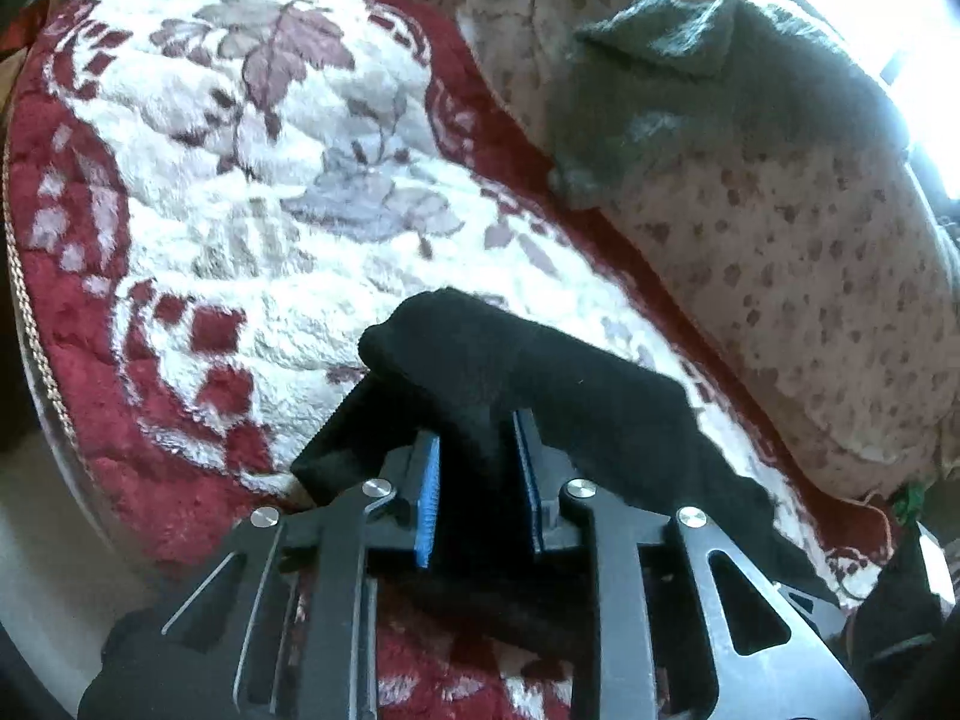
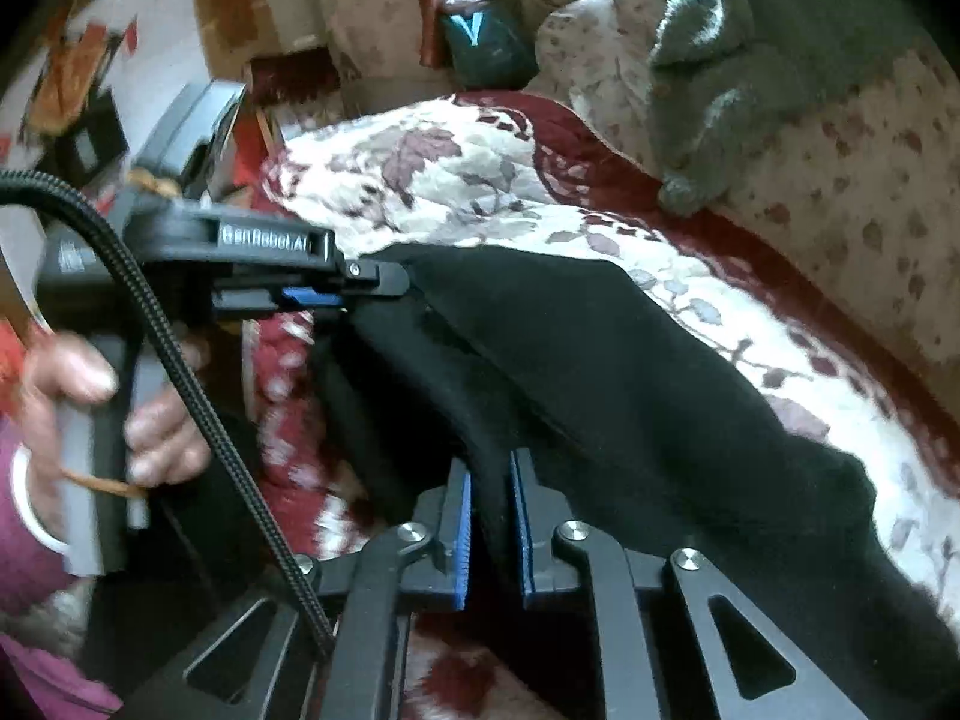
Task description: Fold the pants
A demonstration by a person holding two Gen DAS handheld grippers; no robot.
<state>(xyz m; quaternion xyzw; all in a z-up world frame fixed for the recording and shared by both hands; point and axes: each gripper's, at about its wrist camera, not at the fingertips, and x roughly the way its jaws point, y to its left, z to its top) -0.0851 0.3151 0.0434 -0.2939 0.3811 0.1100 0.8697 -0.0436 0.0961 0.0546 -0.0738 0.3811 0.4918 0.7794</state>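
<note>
Pinching a bunched fold of the black pants (image 1: 540, 384) between its blue pads, the left gripper (image 1: 477, 492) holds the cloth above a red-and-white floral blanket (image 1: 240, 180). The right gripper (image 2: 492, 528) clamps another edge of the pants (image 2: 600, 360), which drape between both. A grey garment (image 1: 708, 78) lies on a spotted cushion (image 1: 810, 276) behind.

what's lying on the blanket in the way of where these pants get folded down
Nothing visible. Both grippers, left and right, are shut on the black pants, and the floral blanket ahead is bare. The grey garment lies off to the side on the spotted cushion.
</note>
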